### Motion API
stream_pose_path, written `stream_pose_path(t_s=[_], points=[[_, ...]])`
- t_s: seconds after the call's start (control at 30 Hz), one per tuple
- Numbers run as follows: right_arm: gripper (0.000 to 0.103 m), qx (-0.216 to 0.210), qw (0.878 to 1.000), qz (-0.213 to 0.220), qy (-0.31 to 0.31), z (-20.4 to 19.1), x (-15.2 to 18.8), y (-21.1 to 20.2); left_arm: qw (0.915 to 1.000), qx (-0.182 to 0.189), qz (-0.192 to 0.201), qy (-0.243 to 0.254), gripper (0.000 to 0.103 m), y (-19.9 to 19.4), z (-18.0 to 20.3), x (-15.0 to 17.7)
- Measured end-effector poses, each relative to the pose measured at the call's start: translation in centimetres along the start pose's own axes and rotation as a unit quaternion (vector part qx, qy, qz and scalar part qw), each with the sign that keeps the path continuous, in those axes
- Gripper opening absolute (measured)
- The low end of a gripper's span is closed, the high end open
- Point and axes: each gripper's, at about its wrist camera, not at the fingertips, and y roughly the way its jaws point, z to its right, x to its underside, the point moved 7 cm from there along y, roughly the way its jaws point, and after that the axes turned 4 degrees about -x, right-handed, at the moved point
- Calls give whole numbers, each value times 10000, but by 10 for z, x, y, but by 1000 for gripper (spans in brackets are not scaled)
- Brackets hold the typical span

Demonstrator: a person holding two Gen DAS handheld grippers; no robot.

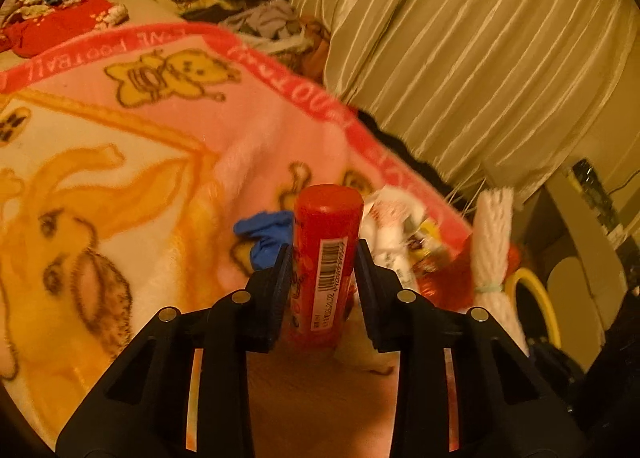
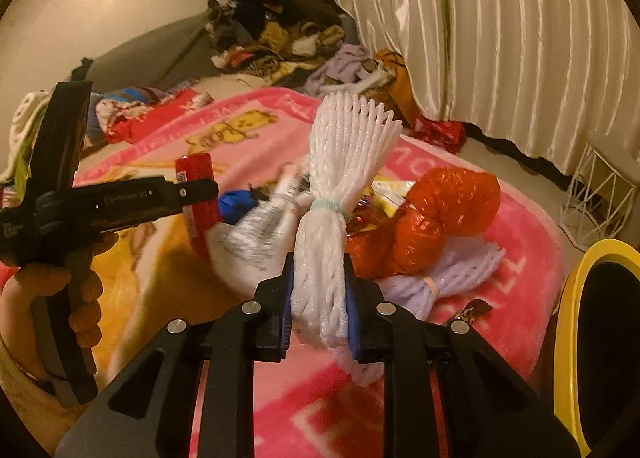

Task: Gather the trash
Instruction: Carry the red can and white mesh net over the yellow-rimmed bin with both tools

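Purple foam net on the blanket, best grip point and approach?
Grip the purple foam net at its banded waist, its narrowest, firmest part, where the ends fan out. Come from above, jaws across the band: it lies flat on the blanket, with the red bag resting against it.

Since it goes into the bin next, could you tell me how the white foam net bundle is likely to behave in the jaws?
The white foam net bundle, held by the right gripper, probably squashes easily: it narrows between the jaws. Its open mesh suggests it is light. The free fanned end may flop or spring when moved.
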Motion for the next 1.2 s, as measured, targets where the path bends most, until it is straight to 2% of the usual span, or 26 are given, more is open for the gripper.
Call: stream_pose_path(t_s=[0.27,0.47,1.2], points=[[20,-32,9999,166,4,6,-1,-29,9986,117,468,202,25,-41,22,-14],[20,57,9995,292,67,17,-3,-48,9970,364,596,329,25,-59,44,-18],[20,654,9943,673,513,70,-6,-103,9891,901,377,1100,25,-62,134,14]])
